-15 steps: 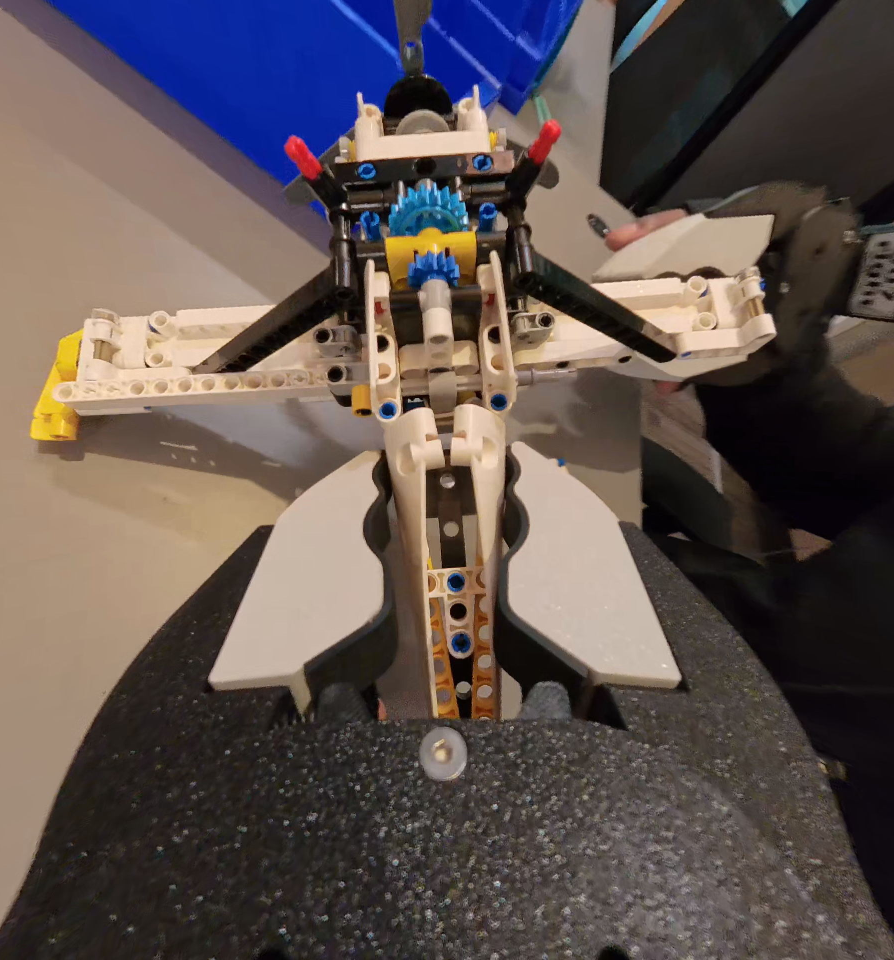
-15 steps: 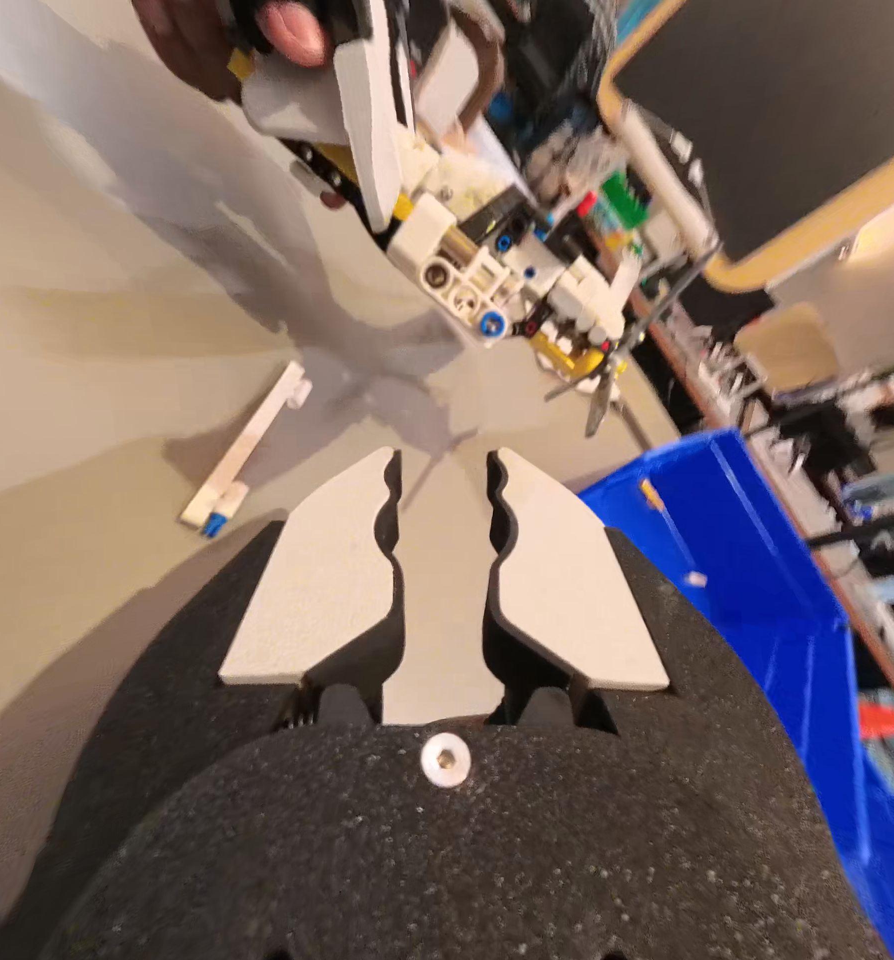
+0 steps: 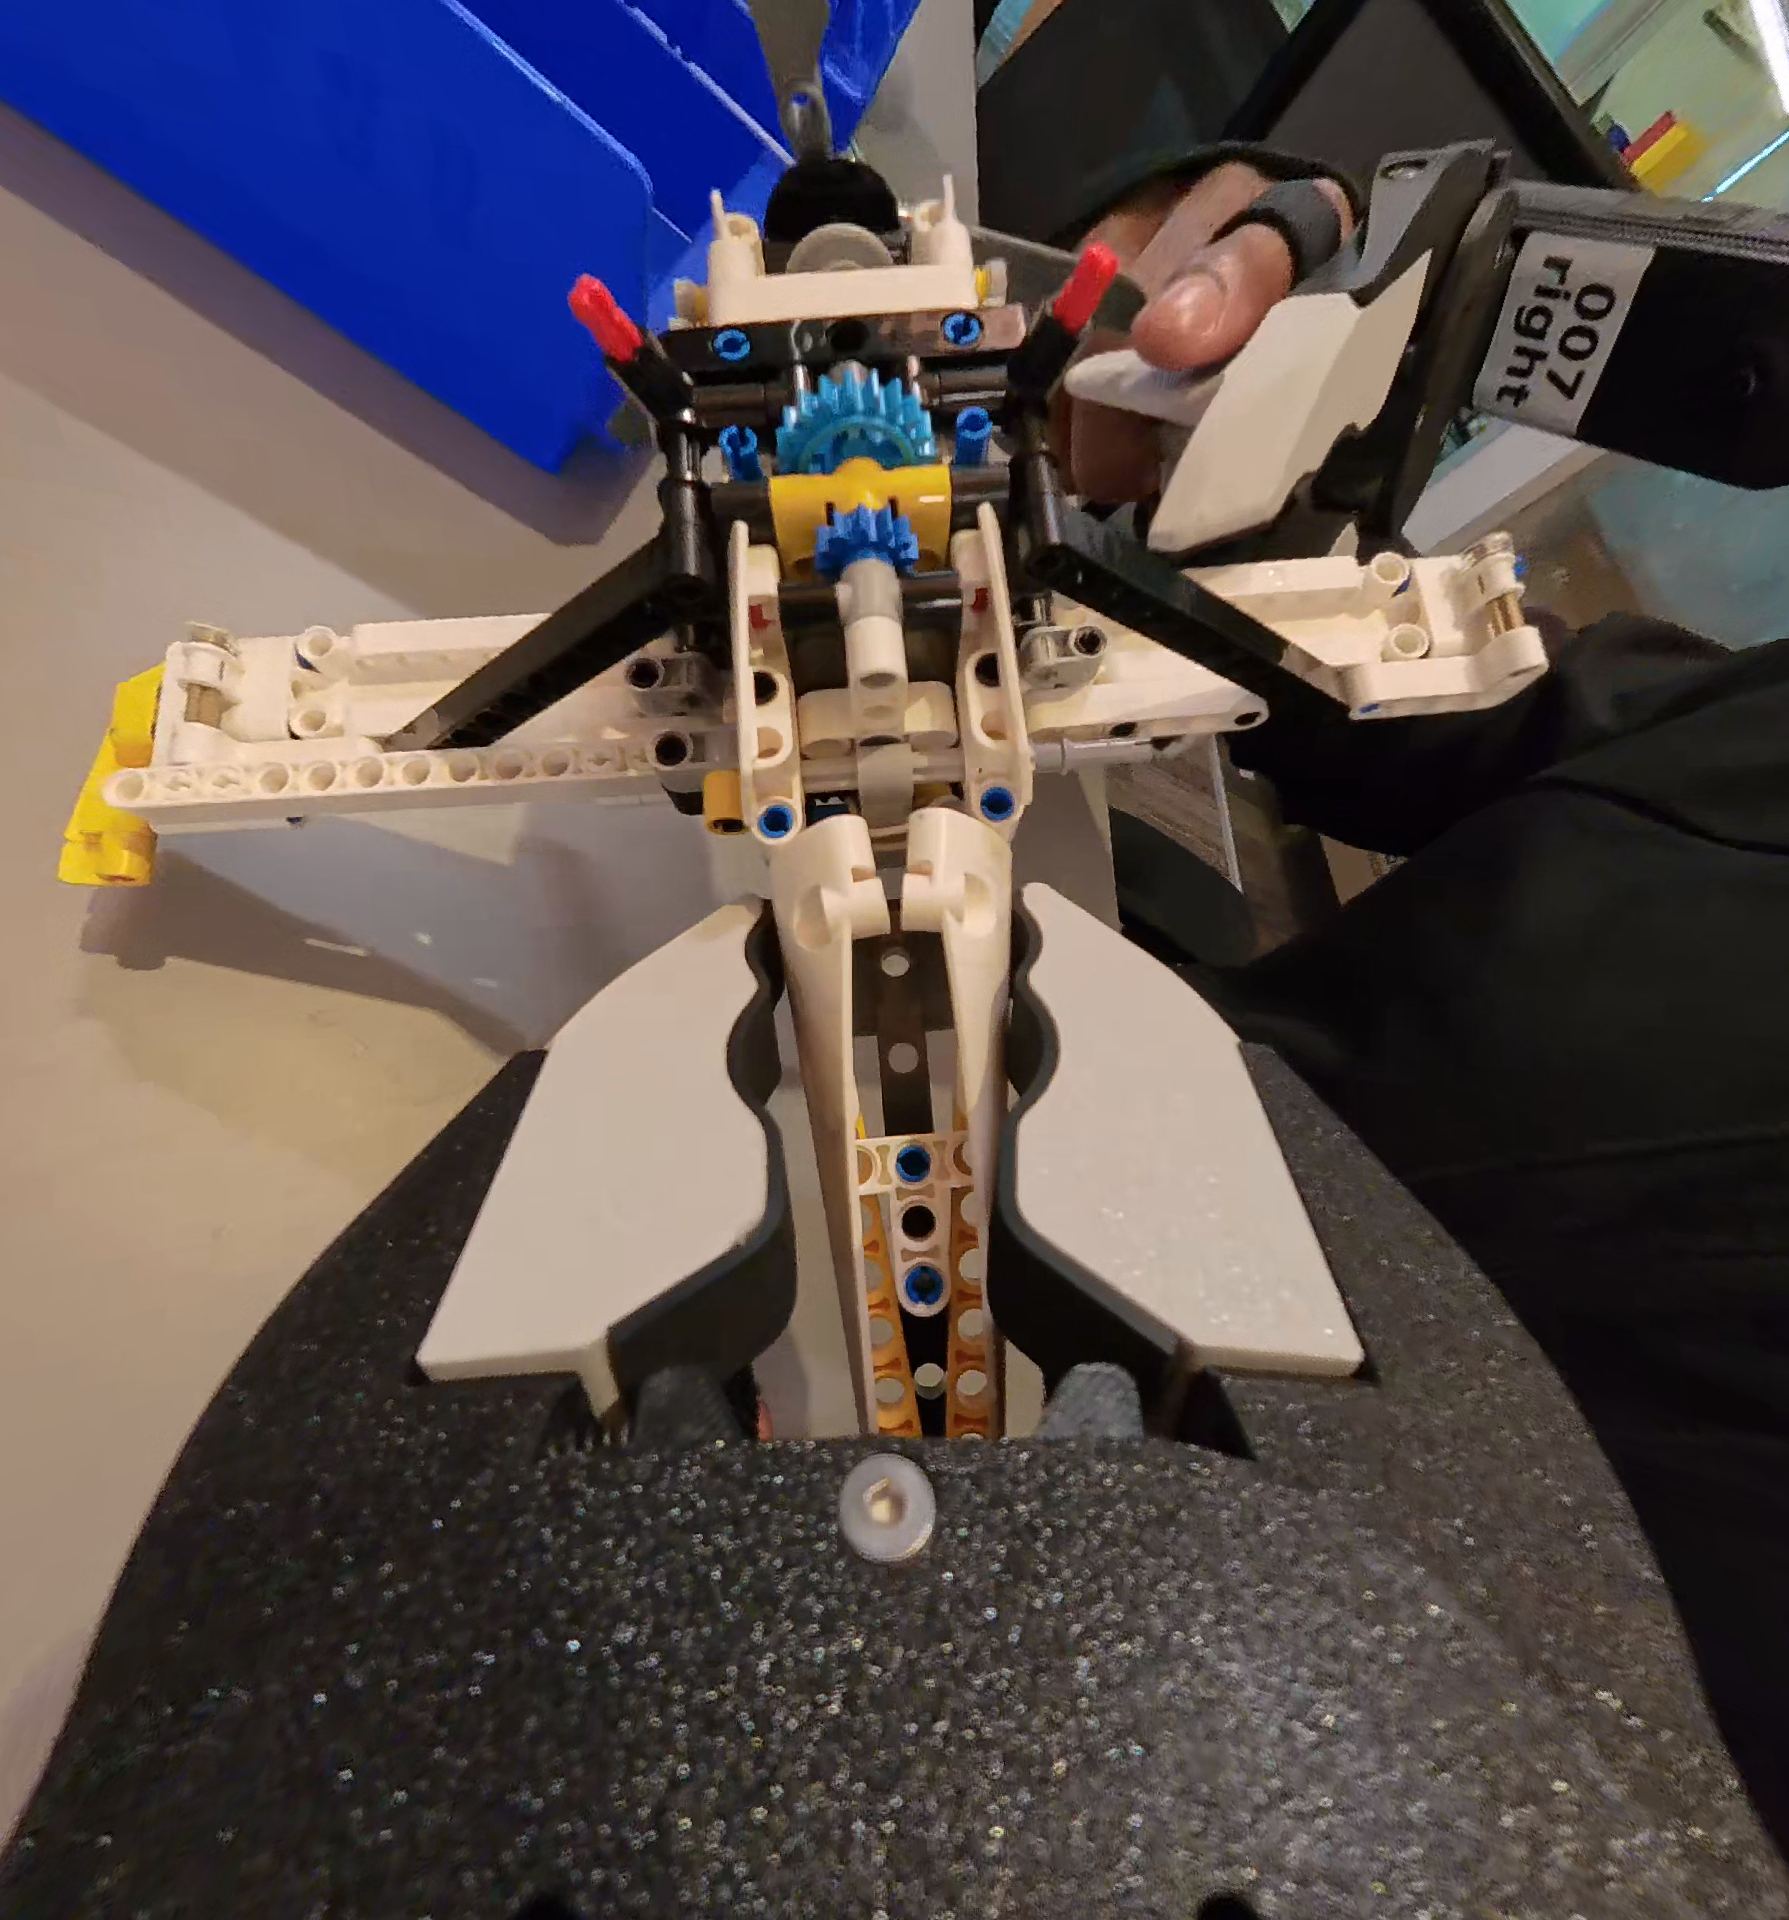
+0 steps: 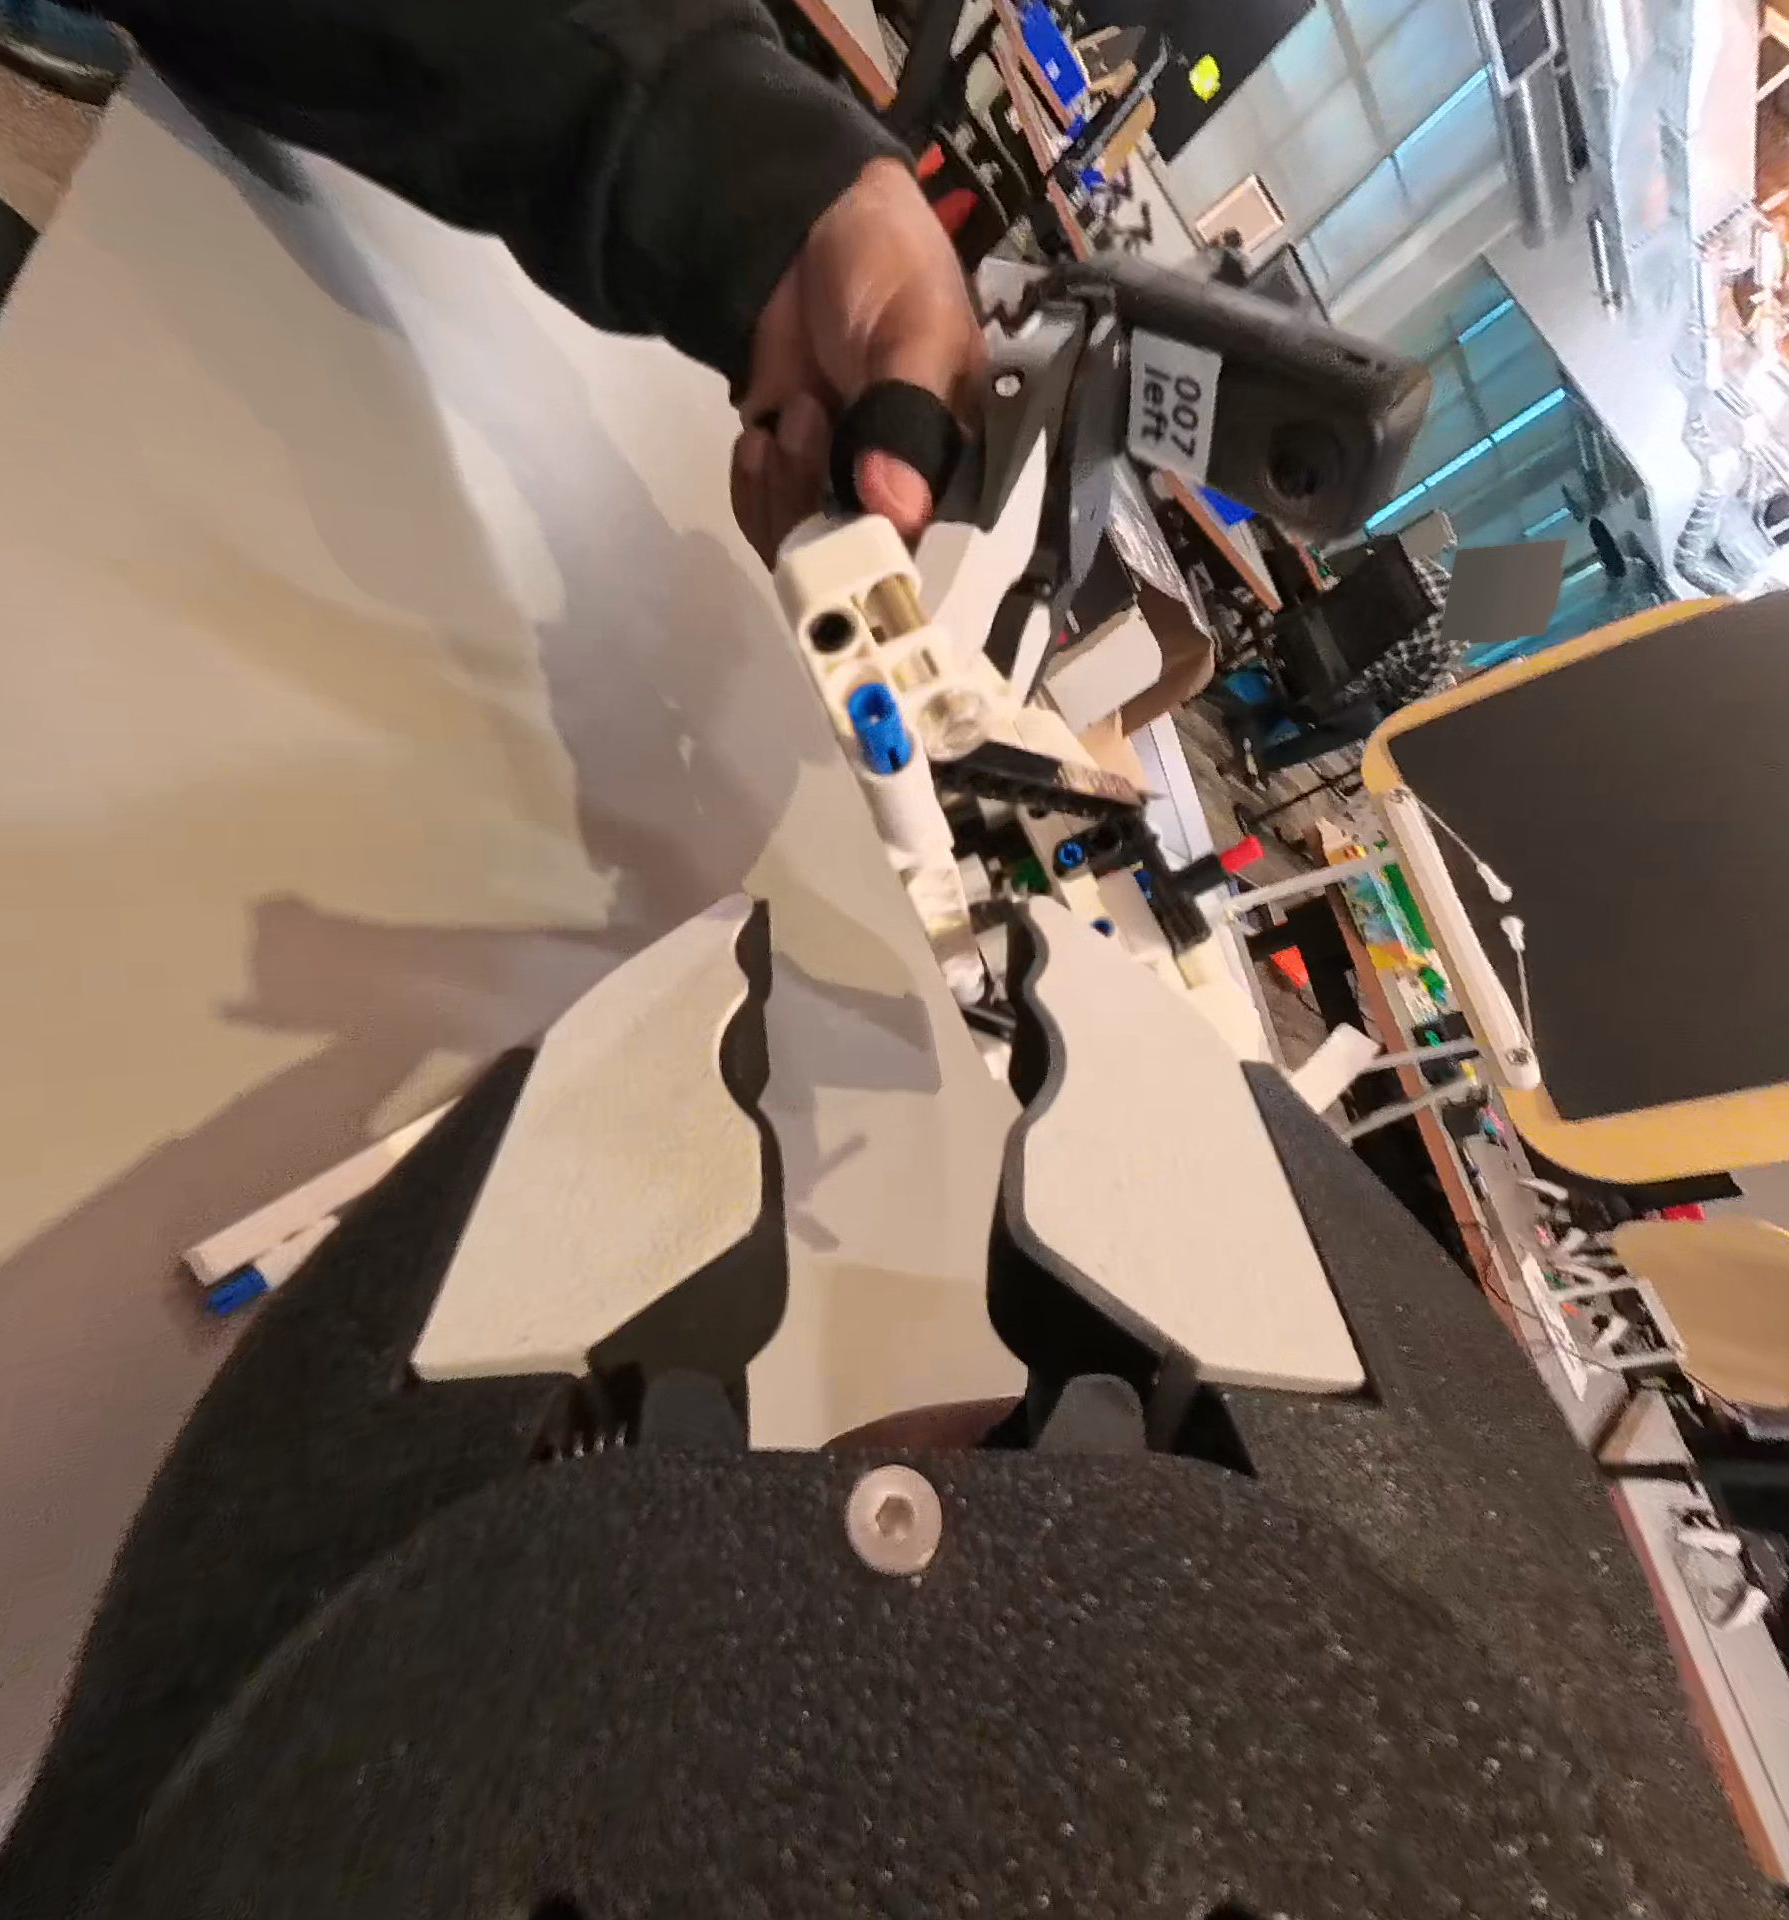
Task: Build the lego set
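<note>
I kept my left fingers [image 3: 765, 1049] clamped on the model plane's tail [image 3: 895, 1039], right fingers [image 4: 651, 1091] wide beside its wing [image 4: 869, 644].

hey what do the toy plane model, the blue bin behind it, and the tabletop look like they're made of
Toy plane model: hard moulded plastic, mostly glossy white with black, yellow and blue parts; the pin holes, gear teeth and soft highlights suggest it.
Blue bin: likely rigid plastic; it has a smooth, slightly shiny wall with moulded ridges.
Tabletop: a smooth, matte beige surface, perhaps laminate; the pictures leave the material open.
</note>
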The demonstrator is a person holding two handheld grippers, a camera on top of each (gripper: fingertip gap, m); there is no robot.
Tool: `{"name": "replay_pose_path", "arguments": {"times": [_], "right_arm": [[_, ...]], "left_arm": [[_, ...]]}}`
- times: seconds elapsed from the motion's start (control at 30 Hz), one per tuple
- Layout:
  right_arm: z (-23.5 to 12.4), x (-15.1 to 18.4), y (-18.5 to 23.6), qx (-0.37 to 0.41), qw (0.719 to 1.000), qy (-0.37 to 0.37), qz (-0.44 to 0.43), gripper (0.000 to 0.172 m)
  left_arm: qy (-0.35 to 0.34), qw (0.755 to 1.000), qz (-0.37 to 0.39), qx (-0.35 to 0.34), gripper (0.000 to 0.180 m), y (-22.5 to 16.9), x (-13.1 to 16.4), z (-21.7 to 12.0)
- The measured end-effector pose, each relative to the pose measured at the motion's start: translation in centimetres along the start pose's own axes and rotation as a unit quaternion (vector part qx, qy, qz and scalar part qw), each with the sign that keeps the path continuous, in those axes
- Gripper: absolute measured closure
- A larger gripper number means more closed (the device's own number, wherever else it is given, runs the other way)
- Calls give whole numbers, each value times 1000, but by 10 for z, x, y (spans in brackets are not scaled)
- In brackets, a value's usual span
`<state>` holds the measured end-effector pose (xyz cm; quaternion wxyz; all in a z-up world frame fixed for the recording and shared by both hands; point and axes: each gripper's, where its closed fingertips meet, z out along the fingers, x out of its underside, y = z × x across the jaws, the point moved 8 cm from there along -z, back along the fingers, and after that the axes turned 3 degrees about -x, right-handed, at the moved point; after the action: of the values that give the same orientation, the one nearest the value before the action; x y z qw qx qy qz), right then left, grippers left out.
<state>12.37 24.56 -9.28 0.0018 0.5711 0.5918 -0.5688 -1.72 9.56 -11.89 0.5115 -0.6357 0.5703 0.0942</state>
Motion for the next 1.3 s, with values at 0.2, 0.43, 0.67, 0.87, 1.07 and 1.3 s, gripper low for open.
{"name": "replay_pose_path", "arguments": {"times": [0.2,0.43,0.67,0.87,1.07,1.3], "right_arm": [[12,-3,-4,-17,1000,-24,11,142],[24,0,-15,-53,994,-34,84,157],[28,-5,-41,-47,982,-57,175,159],[29,-6,-66,-43,977,-39,204,162],[32,-5,-91,-54,973,-5,223,164],[41,-3,-118,-108,963,13,248,164]], "left_arm": [[14,1000,-6,21,140,9,4,2],[-45,999,0,30,137,19,2,-9],[-211,976,49,11,132,22,-15,-49],[-338,927,143,-80,130,12,-25,-93],[-340,895,241,-157,139,-20,-30,-98],[-182,890,344,-236,142,-49,-51,-58]]}}
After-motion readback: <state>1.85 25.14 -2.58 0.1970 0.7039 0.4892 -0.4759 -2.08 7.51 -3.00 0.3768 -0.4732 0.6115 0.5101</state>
